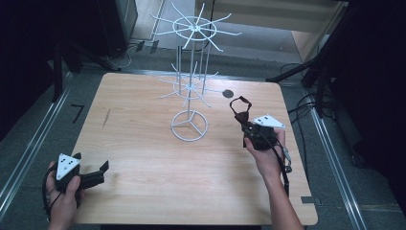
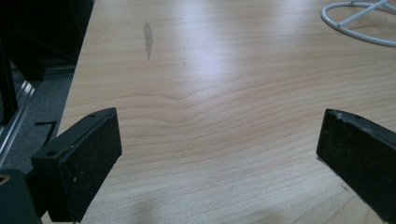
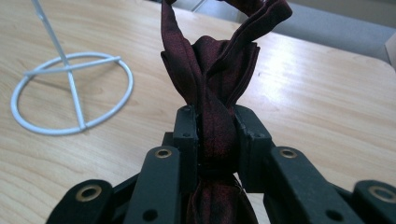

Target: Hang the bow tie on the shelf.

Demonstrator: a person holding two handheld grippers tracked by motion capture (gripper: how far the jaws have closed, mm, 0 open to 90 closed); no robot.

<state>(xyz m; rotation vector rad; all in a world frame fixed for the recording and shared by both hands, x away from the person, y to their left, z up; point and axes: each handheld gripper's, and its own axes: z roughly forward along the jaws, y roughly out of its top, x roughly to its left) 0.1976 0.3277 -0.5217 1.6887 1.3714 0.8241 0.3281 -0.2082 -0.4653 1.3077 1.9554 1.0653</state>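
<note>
From the high view we see the left gripper (image 1: 91, 175) spread wide at the table's (image 1: 143, 191) near-left corner, while the right gripper (image 1: 243, 122) sits right of the white wire rack (image 1: 190, 125). Left gripper view: jaws wide apart over bare wood. Right gripper view: jaws clamped tight on a dark red cloth strip (image 3: 215, 126).

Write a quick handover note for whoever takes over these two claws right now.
Right claw: shut on a dark red fabric loop, held above the table to the right of the white wire rack.
Left claw: open, holding nothing, low over the table's near left corner.
Done: loop picked up.
Left, likely: hang it on a rack hook; none holds anything yet.
</note>
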